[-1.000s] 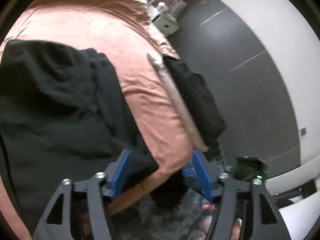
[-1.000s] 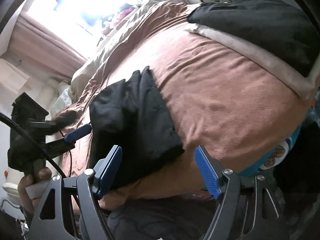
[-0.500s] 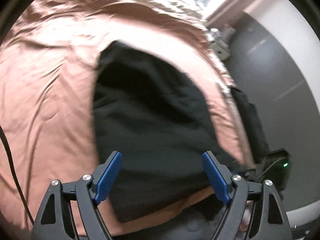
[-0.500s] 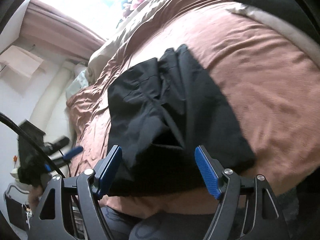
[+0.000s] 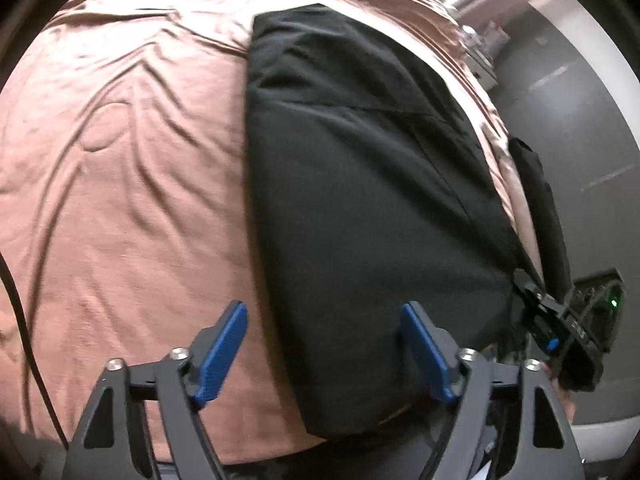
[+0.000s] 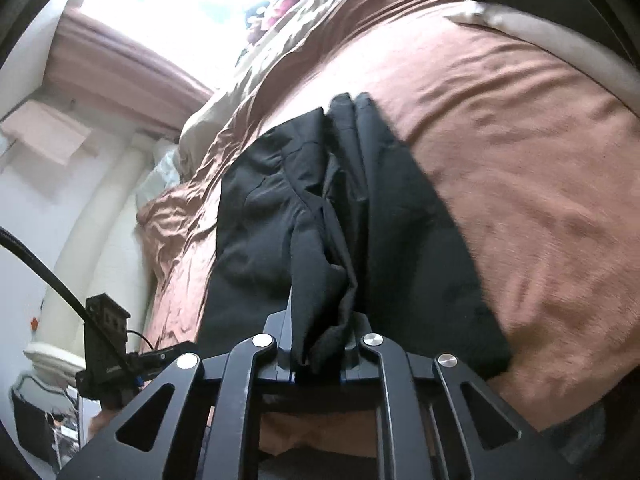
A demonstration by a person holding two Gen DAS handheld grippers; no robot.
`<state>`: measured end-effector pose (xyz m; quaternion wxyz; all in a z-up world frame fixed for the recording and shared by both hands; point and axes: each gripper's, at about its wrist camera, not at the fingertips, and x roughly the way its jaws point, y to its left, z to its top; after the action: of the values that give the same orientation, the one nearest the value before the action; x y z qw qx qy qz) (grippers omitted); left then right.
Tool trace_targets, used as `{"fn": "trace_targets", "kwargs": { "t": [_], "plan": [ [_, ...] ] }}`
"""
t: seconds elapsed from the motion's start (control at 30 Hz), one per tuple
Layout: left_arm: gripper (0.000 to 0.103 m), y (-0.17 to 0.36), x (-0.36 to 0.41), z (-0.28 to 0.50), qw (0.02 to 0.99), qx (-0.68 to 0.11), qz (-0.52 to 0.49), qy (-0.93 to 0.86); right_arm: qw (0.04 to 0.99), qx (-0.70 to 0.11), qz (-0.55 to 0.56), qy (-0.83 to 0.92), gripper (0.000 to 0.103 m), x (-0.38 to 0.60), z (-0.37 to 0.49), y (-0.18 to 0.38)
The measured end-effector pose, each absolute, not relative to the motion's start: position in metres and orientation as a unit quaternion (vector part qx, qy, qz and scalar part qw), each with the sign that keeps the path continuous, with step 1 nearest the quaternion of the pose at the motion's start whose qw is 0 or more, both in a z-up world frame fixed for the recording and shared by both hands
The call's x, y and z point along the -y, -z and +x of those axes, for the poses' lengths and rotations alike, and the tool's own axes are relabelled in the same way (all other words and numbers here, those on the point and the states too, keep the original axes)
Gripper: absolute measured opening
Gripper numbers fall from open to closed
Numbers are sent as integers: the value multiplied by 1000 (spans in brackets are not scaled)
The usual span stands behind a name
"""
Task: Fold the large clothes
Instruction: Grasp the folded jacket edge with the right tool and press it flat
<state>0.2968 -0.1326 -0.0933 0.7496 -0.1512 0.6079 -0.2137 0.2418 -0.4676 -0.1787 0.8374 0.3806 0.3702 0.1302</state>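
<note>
A large black garment (image 5: pixel 360 200) lies partly folded on a brown bedspread (image 5: pixel 120 180), reaching to the bed's near edge. My left gripper (image 5: pixel 322 310) hovers over the garment's near left edge with its jaws closing. They still stand wide, the cloth's edge lies below the gap, and the pads press on nothing. In the right wrist view the garment (image 6: pixel 400 220) is bunched in the middle. My right gripper (image 6: pixel 320 320) has its jaws closing tight on a raised fold of that black cloth. The right gripper's body (image 5: pixel 560 320) shows at the garment's near right corner.
Another dark piece of clothing (image 5: pixel 536 200) hangs over the bed's right side. A beige duvet (image 6: pixel 280 40) is heaped at the far end under a bright window. A small cabinet (image 5: pixel 484 64) stands past the bed, and a black cable (image 5: pixel 20 300) runs along the left.
The right gripper went from wide open to shut on a fold of the black garment. The left gripper swung from the bed's right edge to over the garment's near left edge and came lower.
</note>
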Motion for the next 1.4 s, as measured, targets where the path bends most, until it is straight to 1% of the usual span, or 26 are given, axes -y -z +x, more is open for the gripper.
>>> {"fn": "trace_targets", "kwargs": {
  "t": [0.03, 0.13, 0.2, 0.27, 0.37, 0.47, 0.5, 0.6, 0.67, 0.7, 0.77, 0.8, 0.83, 0.87, 0.9, 0.93, 0.97, 1.1, 1.2, 1.23, 1.27, 1.3, 1.33, 1.4],
  "plan": [
    [68, 92, 139, 295, 746, -609, -150, 223, 836, -371, 385, -127, 9, 471, 238, 182],
    [63, 87, 153, 290, 754, -603, -131, 224, 833, -371, 393, -119, 9, 477, 228, 188],
    [55, 85, 158, 289, 758, -601, -126, 222, 834, -366, 399, -109, 9, 482, 221, 189],
    [50, 82, 159, 289, 759, -598, -126, 223, 839, -356, 399, -106, 8, 481, 214, 182],
    [49, 79, 161, 291, 758, -597, -130, 228, 856, -334, 380, -109, 8, 476, 199, 160],
    [49, 81, 159, 290, 754, -598, -137, 233, 866, -324, 366, -105, 8, 474, 190, 150],
    [49, 81, 159, 290, 753, -598, -138, 235, 867, -326, 364, -98, 8, 474, 188, 152],
    [49, 83, 164, 287, 752, -598, -136, 241, 848, -352, 389, -77, 8, 479, 186, 181],
    [49, 84, 169, 285, 754, -598, -126, 242, 830, -371, 410, -73, 11, 480, 186, 200],
    [49, 85, 172, 284, 754, -599, -119, 241, 825, -374, 418, -75, 13, 481, 183, 205],
    [49, 87, 173, 283, 755, -599, -112, 240, 823, -371, 422, -84, 21, 481, 177, 202],
    [49, 87, 172, 283, 754, -600, -115, 240, 824, -371, 420, -89, 23, 481, 175, 198],
    [49, 89, 171, 285, 752, -601, -122, 241, 825, -371, 416, -89, 31, 483, 174, 194],
    [49, 89, 170, 285, 751, -601, -126, 240, 829, -371, 409, -85, 47, 486, 172, 189],
    [50, 90, 169, 286, 751, -602, -128, 239, 836, -368, 399, -78, 59, 490, 171, 184],
    [51, 90, 169, 286, 751, -602, -129, 240, 844, -361, 389, -71, 76, 493, 168, 178],
    [53, 90, 169, 285, 751, -601, -127, 241, 851, -356, 380, -67, 78, 495, 166, 173],
    [58, 91, 176, 282, 751, -602, -123, 240, 841, -391, 365, -81, 78, 486, 183, 176],
    [58, 93, 174, 276, 748, -606, -127, 240, 836, -407, 363, -62, 78, 482, 194, 188],
    [58, 94, 173, 274, 747, -606, -129, 242, 835, -405, 369, -55, 70, 481, 195, 192],
    [58, 95, 172, 271, 746, -605, -130, 245, 828, -403, 385, -64, 53, 480, 195, 197],
    [57, 97, 170, 268, 748, -602, -129, 246, 821, -403, 398, -74, 46, 480, 199, 198],
    [54, 98, 169, 265, 751, -599, -127, 246, 816, -402, 409, -78, 43, 479, 196, 202],
    [41, 99, 166, 264, 755, -594, -127, 247, 815, -396, 415, -85, 34, 477, 192, 203]
  ]
}}
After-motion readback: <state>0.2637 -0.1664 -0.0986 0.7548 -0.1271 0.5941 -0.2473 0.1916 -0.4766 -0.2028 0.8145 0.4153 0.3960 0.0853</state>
